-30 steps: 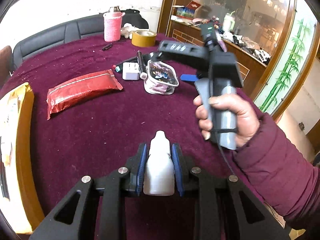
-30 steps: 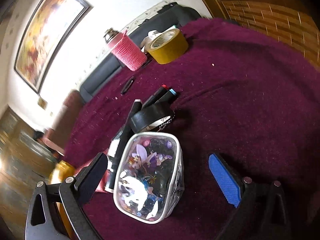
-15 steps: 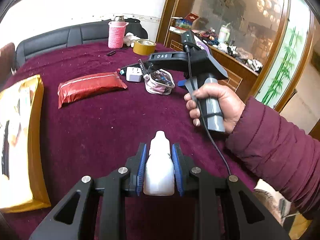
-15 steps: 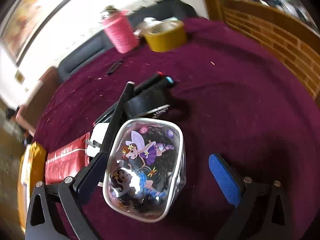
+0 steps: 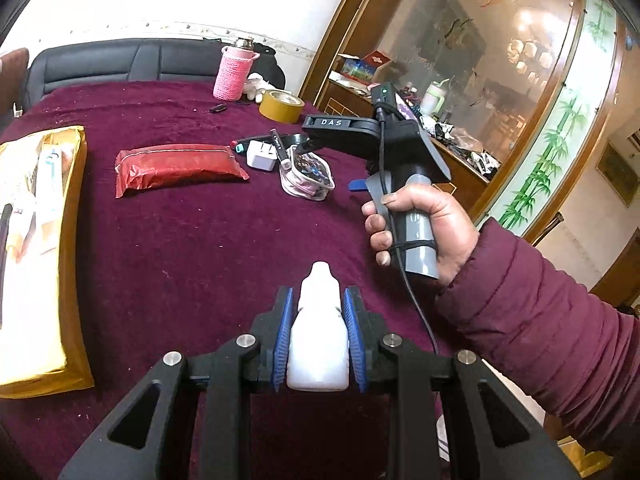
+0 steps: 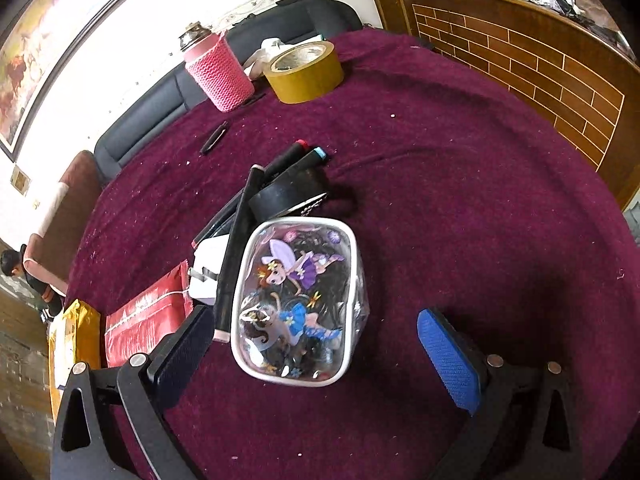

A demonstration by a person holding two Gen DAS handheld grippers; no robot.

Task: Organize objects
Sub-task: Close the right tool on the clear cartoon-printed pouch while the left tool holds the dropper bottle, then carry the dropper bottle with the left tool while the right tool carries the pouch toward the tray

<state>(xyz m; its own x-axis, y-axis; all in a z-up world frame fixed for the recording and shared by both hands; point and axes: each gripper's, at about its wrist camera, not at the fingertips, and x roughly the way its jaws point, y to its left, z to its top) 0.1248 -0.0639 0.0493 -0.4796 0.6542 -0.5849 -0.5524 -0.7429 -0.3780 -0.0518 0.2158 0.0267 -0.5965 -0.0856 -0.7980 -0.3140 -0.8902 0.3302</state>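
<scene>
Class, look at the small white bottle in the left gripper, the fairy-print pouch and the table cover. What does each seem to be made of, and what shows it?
White bottle: likely matte opaque plastic; smooth, moulded nozzle.
Fairy-print pouch: probably clear glossy vinyl; glare, contents visible, white piping.
Table cover: seemingly maroon velvety fabric; fuzzy nap, lint specks.

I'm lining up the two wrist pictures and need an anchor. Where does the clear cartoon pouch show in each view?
Left wrist: the clear cartoon pouch lies mid-table, right of the white charger, under the right gripper.
Right wrist: the pouch sits lower centre, between the open jaws, untouched.
Shared landmark: the yellow tape roll beside the pink knitted bottle.
</scene>
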